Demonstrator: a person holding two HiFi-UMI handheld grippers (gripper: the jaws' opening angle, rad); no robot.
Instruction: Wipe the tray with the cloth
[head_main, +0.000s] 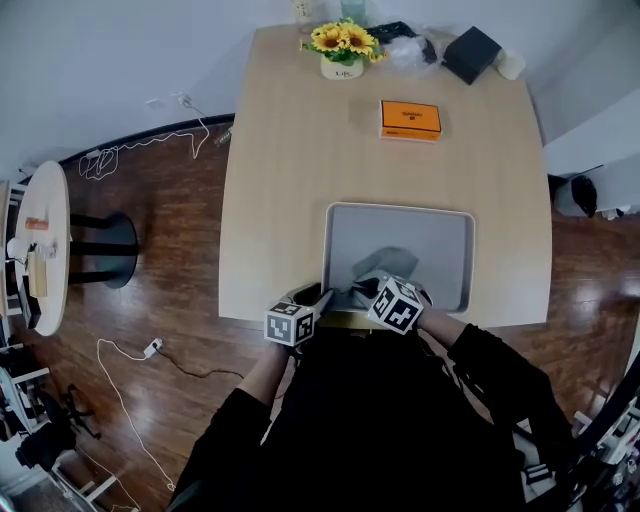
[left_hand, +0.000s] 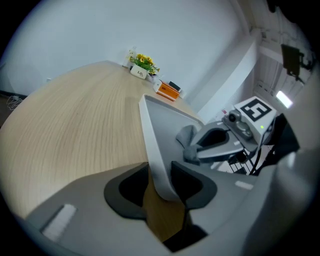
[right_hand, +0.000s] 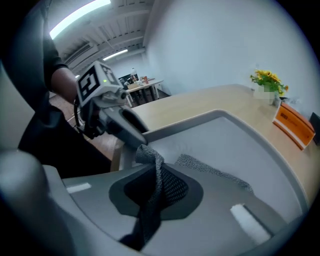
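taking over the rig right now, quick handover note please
Left hand-held gripper: shut on the near left rim of the tray.
Right hand-held gripper: shut on the cloth, which lies in the tray's near part.
Tray sits at the near edge of the table.
Done: both grips set. How much is wiped can't be told.
To do: drag the cloth over the whole tray.

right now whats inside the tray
A grey cloth lies in the tray, at its near side, one end pinched in the right gripper. The rest of the floor shows bare. What lies under the cloth is covered. The left gripper clamps the near-left rim.
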